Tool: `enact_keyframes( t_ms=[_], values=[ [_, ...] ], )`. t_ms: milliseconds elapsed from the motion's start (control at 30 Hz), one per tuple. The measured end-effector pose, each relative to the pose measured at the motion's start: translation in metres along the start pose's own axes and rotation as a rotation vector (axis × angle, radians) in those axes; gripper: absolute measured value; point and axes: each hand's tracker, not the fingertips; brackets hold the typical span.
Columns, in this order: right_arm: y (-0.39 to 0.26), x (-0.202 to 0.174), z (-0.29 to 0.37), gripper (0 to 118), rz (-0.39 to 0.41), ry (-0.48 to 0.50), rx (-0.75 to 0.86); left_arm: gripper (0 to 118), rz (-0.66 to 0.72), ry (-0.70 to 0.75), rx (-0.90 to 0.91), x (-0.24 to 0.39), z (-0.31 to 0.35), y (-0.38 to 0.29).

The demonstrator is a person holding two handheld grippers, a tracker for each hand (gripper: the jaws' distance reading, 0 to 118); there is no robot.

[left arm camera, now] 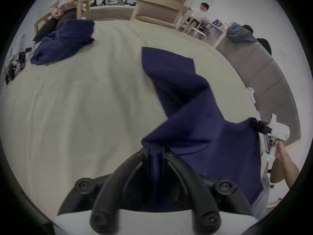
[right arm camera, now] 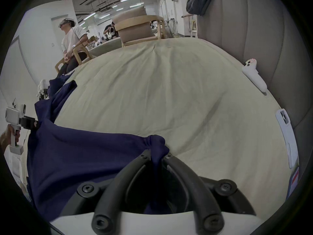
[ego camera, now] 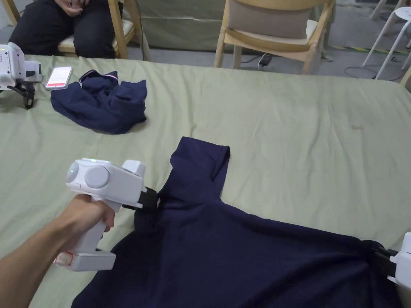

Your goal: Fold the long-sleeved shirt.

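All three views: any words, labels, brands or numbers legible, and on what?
None can be read.
Phone on the table: lit screen, text too small.
Left gripper handle: red sticker, blurred.
White controller by the sofa: red label, too small.

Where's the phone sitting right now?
In the head view the phone lies flat at the far left of the green-covered table, just left of the crumpled navy garment and right of a spare white tool.

I see the shirt [ego camera: 224, 248] at six o'clock on the table [ego camera: 301, 120], a crumpled garment [ego camera: 102, 102] at ten, a phone [ego camera: 59, 77] just left of it.
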Motion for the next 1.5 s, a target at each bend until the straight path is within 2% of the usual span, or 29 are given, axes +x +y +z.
enact_keyframes(
  t_ms=[100,167,267,333,367,500,733,933,1133,1367,1500],
  values=[
    [0.002,-0.002,0.007,8,-0.015,-0.003,-0.006,7,-0.014,0.046,0.048,0.008,0.007,-0.008],
    [0.002,-0.004,0.017,7,-0.013,-0.006,0.007,6,0.017,0.001,0.097,0.007,0.02,-0.009],
    [0.009,-0.009,0.047,6,-0.025,0.028,0.104,5,0.033,-0.005,0.205,0.006,0.059,-0.019],
    [0.013,-0.017,0.07,5,0.001,0.044,0.148,5,0.036,-0.038,0.272,0.014,0.085,-0.028],
    [0.017,-0.021,0.084,5,-0.005,0.074,0.179,5,0.038,-0.001,0.349,0.018,0.099,-0.033],
    [0.028,-0.037,0.145,5,0.009,0.151,0.305,5,0.051,-0.065,0.469,0.039,0.16,-0.054],
    [0.071,-0.06,0.267,5,0.036,0.24,0.541,5,-0.032,-0.026,0.766,0.084,0.289,-0.078],
    [0.135,-0.088,0.376,5,0.116,0.283,0.744,5,-0.083,0.051,0.927,0.126,0.397,-0.047],
    [0.221,-0.108,0.453,5,0.151,0.276,0.846,5,-0.16,0.104,1.061,0.164,0.486,0.008],
    [0.316,-0.132,0.501,5,0.167,0.221,0.902,5,-0.208,0.201,1.129,0.203,0.555,0.094],
    [0.366,-0.141,0.51,5,0.144,0.196,0.912,5,-0.196,0.236,1.137,0.213,0.581,0.145]
  ],
)
